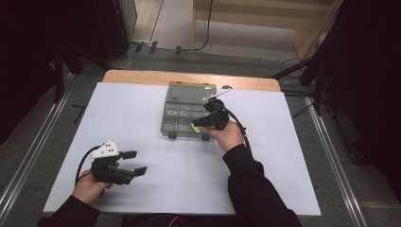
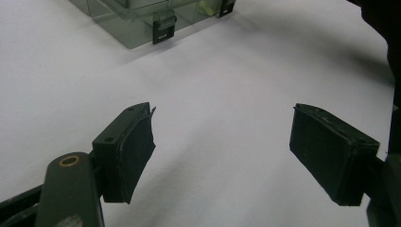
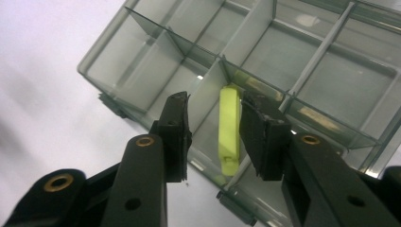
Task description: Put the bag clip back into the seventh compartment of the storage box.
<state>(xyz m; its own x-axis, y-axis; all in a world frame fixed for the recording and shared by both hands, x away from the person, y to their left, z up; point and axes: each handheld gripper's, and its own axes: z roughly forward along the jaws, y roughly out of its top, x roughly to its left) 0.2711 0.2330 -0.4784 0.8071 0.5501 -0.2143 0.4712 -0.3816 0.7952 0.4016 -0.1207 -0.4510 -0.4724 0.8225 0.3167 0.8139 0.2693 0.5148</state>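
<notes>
Organizer box, clear plastic with dividers and an opened lid, is set on the white sheet at the far middle, its two latches facing the person, presumably so that the near compartments can be reached from above. Right gripper is held over the box's near right corner. A yellow-green piece is seen between its jaws, standing in a near-row compartment against a divider. The jaws are parted: the piece lies against the right-hand pad, with a clear gap to the other, so no squeeze is applied; it is judged released, or nearly so, into that compartment. The piece is a flat, narrow strip; its long axis runs roughly from the box's near wall towards its far side, one thin edge turned up, the near end resting on the compartment floor. Left gripper is parked well short of the box, to its near left, low over the sheet, jaws wide apart and empty, likely waiting for its turn.
</notes>
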